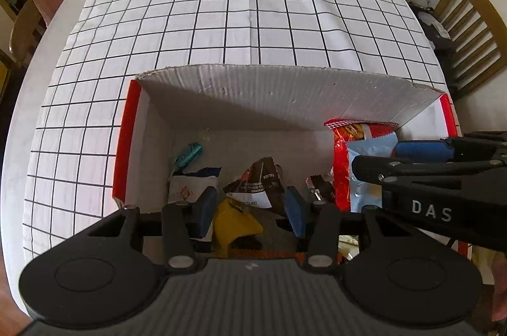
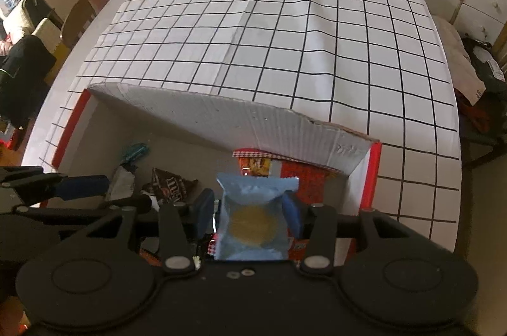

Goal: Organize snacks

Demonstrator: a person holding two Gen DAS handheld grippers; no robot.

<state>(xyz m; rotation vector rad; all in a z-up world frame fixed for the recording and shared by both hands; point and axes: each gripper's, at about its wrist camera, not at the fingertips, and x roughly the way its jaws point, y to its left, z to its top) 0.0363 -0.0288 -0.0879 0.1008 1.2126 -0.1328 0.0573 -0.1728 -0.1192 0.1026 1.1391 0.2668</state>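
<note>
Over the red-sided box [image 2: 369,174], both grippers tilt steeply down: right gripper [image 2: 250,211] pinching a pale blue cookie packet [image 2: 253,222], left gripper [image 1: 248,211] half-open around a yellow wrapper [image 1: 234,225], grip unclear.

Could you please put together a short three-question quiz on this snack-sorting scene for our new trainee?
1. True or false: the cardboard box stands on a plain red tablecloth.
2. Which snack sits between the fingers of the right gripper? A) the teal wrapper B) the light blue packet C) the brown M&M's bag
3. Fill in: the red packet lies at the box's ______ side, as both views show it.

Key
1. False: the tablecloth is white with a black grid.
2. B: the light blue packet. The teal wrapper and the brown M&M's bag lie loose in the box.
3. Right.
</note>
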